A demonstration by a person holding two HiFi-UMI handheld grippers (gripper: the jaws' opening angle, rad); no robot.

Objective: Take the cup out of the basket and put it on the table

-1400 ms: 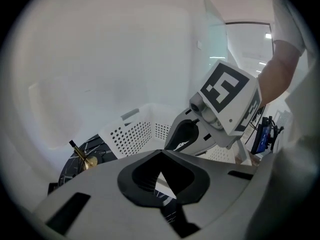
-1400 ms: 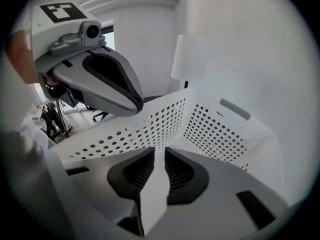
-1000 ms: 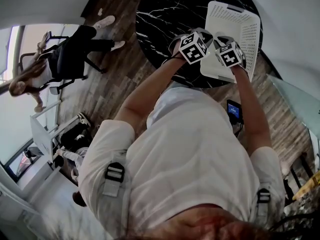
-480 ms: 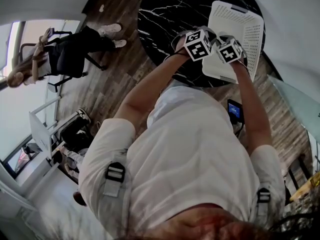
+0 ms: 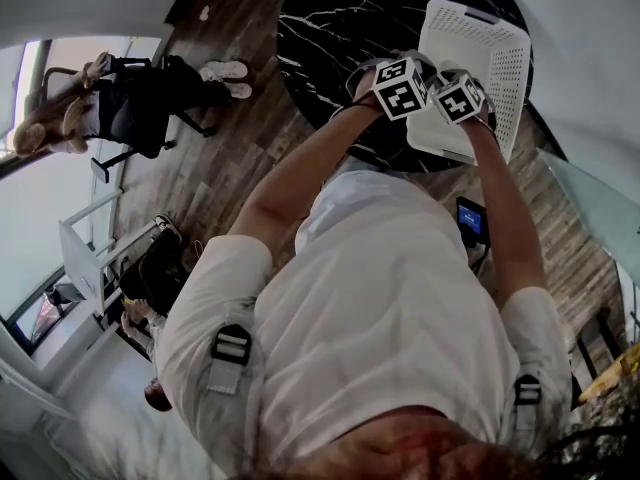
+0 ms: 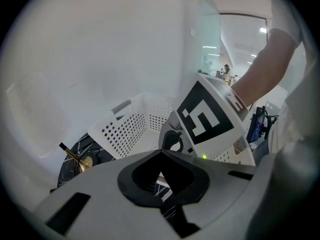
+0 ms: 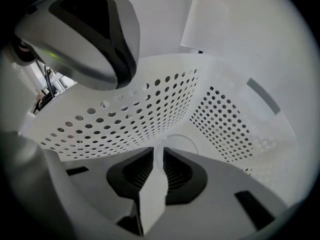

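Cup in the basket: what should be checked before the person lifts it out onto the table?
1. Grip: ok. The right hand-held gripper has its jaws closed on the cup at its rim.
2. Cup clear of the basket: not ok. It sits low between the walls.
3. Left hand-held gripper free: ok. Its jaws are together with nothing between them.
4. Lifting path: cannot tell. The left hand-held gripper hangs close above the basket's wall.
5. Landing spot: ok. The table shows bare marble beside the basket.
6. Cup empty: cannot tell.
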